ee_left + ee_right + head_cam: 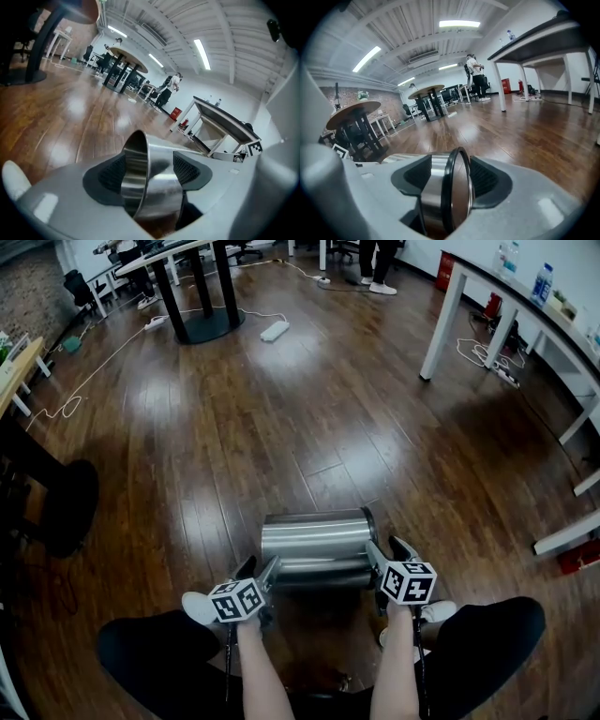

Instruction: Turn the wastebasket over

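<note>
Lying on its side on the floor point(281, 427) at 6 o'clock, the basket point(314, 542) is judged half turned. Left tool point(261, 570) stands wide, straddling the open rim point(137, 159) at the 9 o'clock end without pressing. Right tool point(389, 554) stands wide astride the black-ringed end point(457, 187) at 3 o'clock, also loose. Next move, probably: close both tools, then rotate the basket onto one end.

Shiny silver wastebasket point(316, 545) with black rim at 3 o'clock, dark brown plank floor point(309, 418), black-and-white square markers on left gripper point(262, 570) and right gripper point(389, 551), white table point(442, 320) at 1 o'clock.
</note>
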Demonstrator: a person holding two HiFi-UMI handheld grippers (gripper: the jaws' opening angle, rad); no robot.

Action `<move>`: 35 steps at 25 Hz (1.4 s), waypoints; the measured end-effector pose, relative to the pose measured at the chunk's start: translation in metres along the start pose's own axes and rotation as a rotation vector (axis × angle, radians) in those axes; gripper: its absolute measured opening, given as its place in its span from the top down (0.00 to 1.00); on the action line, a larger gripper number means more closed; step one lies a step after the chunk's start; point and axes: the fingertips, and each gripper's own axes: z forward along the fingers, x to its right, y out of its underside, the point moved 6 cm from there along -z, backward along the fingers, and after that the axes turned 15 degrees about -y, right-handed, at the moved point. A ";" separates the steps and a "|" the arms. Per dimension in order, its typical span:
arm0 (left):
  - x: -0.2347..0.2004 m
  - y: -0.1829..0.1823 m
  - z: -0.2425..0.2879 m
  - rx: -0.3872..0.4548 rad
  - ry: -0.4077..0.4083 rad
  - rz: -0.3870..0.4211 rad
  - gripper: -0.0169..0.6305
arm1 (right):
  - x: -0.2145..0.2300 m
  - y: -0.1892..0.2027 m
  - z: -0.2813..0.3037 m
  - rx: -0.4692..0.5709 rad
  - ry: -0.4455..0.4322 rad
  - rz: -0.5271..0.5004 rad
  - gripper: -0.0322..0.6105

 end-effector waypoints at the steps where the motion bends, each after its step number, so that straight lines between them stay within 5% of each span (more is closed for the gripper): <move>1: 0.001 0.005 0.003 -0.008 0.011 -0.020 0.46 | 0.000 0.005 0.002 -0.016 -0.008 0.009 0.57; 3: 0.002 0.008 0.005 0.014 0.036 -0.081 0.50 | 0.000 0.012 0.006 -0.047 -0.016 0.007 0.59; 6: 0.007 0.005 0.005 0.044 0.063 -0.080 0.59 | -0.001 0.016 0.008 -0.055 -0.019 0.003 0.82; 12: 0.033 -0.019 -0.001 0.007 0.115 0.013 0.74 | 0.018 0.013 0.006 0.066 -0.001 0.074 0.85; 17: 0.109 -0.080 -0.026 0.115 0.159 0.372 0.79 | 0.040 0.038 0.002 0.175 -0.024 0.317 0.84; 23: 0.171 -0.074 -0.025 0.096 0.142 0.994 0.79 | 0.022 0.125 0.043 -0.009 -0.020 0.458 0.85; 24: 0.179 -0.066 -0.024 0.091 0.155 1.048 0.79 | 0.021 0.132 0.046 -0.017 -0.013 0.468 0.93; 31: 0.238 0.013 -0.016 0.092 0.191 1.396 0.79 | 0.057 0.122 0.015 0.051 0.107 0.467 0.91; 35: 0.243 0.044 -0.023 0.094 0.186 1.444 0.79 | 0.070 0.089 -0.017 0.127 0.153 0.359 0.91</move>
